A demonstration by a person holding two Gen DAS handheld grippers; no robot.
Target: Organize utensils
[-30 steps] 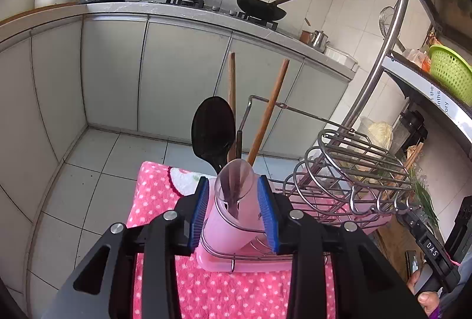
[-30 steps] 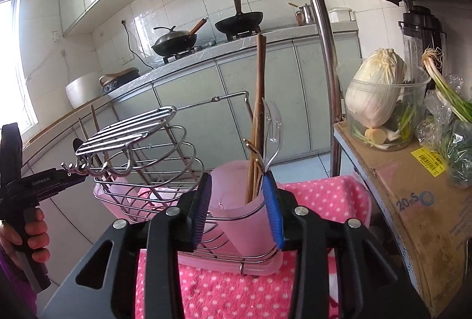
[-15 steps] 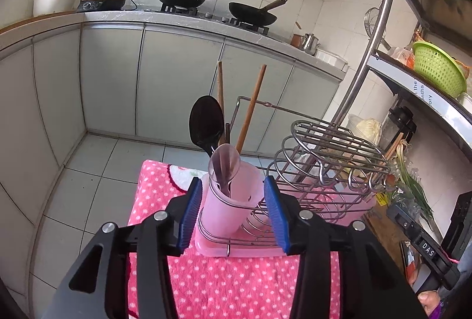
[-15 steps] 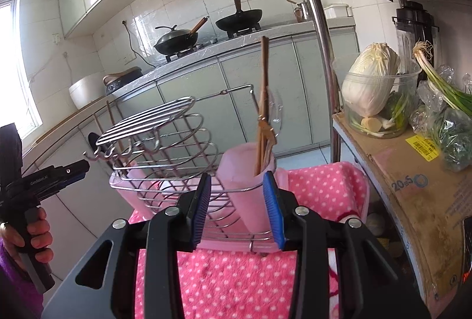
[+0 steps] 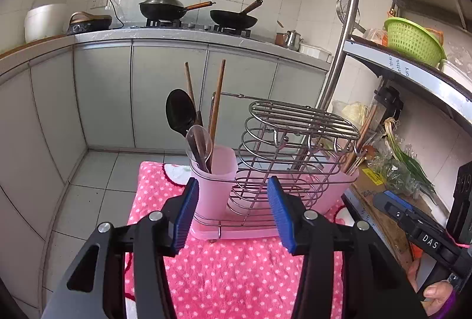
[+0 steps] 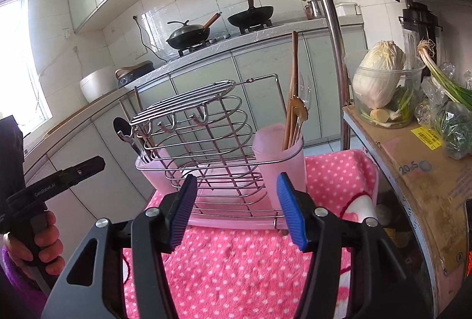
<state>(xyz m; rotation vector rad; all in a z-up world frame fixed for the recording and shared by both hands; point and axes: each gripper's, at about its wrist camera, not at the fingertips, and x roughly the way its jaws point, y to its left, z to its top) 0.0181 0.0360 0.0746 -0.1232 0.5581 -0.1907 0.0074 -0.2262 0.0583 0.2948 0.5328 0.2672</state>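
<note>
A wire utensil rack (image 5: pixel 295 148) with a pink drip tray (image 5: pixel 236 232) stands on a pink dotted cloth (image 5: pixel 230 274). Its near pink cup (image 5: pixel 216 171) holds a black spoon (image 5: pixel 180 112), a clear spoon (image 5: pixel 199 142) and wooden chopsticks (image 5: pixel 218 95). In the right wrist view the rack (image 6: pixel 206 136) has another pink cup (image 6: pixel 280 159) with chopsticks (image 6: pixel 293 89) and a clear fork (image 6: pixel 305 92). My left gripper (image 5: pixel 233 214) is open and empty, just short of the tray. My right gripper (image 6: pixel 236 214) is open and empty at the rack's other side.
A metal shelf unit (image 5: pixel 407 68) stands to the right with a green basket (image 5: pixel 413 39). A cardboard box (image 6: pixel 419 171) carries a cabbage (image 6: pixel 377 74) and spring onions (image 6: pixel 445 83). Kitchen cabinets and woks (image 5: pixel 165 8) lie behind, across a tiled floor gap.
Both grippers have opened wide and pulled back from the pink cups they were closed around. The rack now stands free on the cloth.
</note>
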